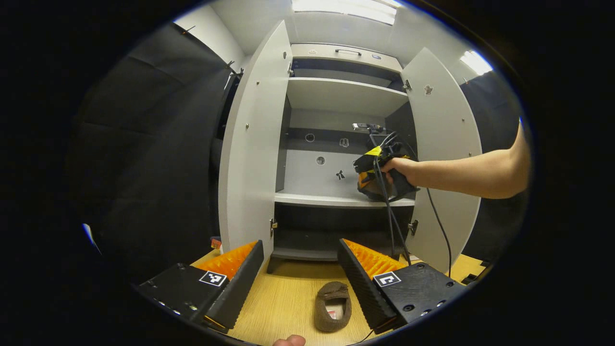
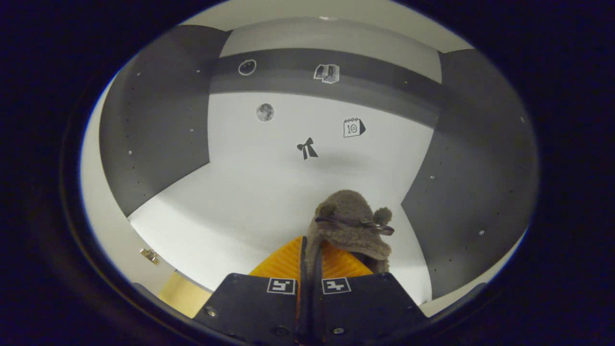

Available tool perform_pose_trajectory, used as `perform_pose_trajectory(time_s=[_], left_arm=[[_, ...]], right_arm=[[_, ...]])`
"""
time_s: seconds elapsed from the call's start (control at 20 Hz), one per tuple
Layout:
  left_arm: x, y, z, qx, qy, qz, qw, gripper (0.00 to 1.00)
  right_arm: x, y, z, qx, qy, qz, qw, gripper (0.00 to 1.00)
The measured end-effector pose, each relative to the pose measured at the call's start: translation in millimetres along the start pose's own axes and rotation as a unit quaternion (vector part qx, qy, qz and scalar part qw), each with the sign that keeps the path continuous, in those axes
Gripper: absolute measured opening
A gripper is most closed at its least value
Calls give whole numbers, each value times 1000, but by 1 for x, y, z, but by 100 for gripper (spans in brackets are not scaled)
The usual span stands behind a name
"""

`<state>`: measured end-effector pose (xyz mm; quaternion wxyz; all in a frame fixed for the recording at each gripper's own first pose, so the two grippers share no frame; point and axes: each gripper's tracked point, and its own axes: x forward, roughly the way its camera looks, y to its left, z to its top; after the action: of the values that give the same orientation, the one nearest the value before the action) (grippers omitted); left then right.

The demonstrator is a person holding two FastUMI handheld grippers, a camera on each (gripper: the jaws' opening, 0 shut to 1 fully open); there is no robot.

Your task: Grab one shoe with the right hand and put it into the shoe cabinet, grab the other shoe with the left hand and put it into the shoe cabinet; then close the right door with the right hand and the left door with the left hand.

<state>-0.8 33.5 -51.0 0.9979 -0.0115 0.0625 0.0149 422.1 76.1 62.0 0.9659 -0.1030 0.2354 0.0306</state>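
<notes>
The brown fuzzy slipper with small ears (image 2: 353, 226) was pinched by its rim between the closed fingers of the right gripper (image 2: 310, 250), its toe pointing ahead of them, over the white middle shelf (image 2: 240, 202) of the open grey shoe cabinet (image 1: 346, 96). The second brown fuzzy slipper (image 1: 332, 305) lay on the pale wooden floor (image 1: 283, 302) between the spread, empty fingers of the left gripper (image 1: 300, 269), just below them, its long axis running toward the cabinet. Both doors stood open; the shelves in view held nothing else.

Pale wood floor (image 1: 288, 298), black cloth wall (image 1: 158, 144), bright ceiling lights (image 1: 343, 7)
</notes>
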Motion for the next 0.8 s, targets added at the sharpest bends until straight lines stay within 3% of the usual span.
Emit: perform_pose_trajectory(time_s=[0.1,0.25,0.35,0.45,0.5,0.65,0.8], left_arm=[[0,1,-1,6,1,1,1000,95],[0,0,1,9,1,-1,1000,95],[0,-1,1,7,-1,-4,1000,95],[0,-2,1,5,-1,-8,1000,95],[1,-3,0,6,0,-10,1000,95],[2,-6,-5,9,2,-15,1000,95],[9,-9,-11,6,4,-23,1000,95]], right_arm=[[12,10,-10,-3,34,3,999,7],[13,14,-8,3,34,-6,999,14],[0,18,-5,17,30,3,999,42],[-27,15,7,10,0,3,1000,49],[-46,10,12,4,-21,-1,1000,41],[-113,1,23,-5,-102,-1,995,41],[-177,-3,-5,13,-163,13,986,66]])
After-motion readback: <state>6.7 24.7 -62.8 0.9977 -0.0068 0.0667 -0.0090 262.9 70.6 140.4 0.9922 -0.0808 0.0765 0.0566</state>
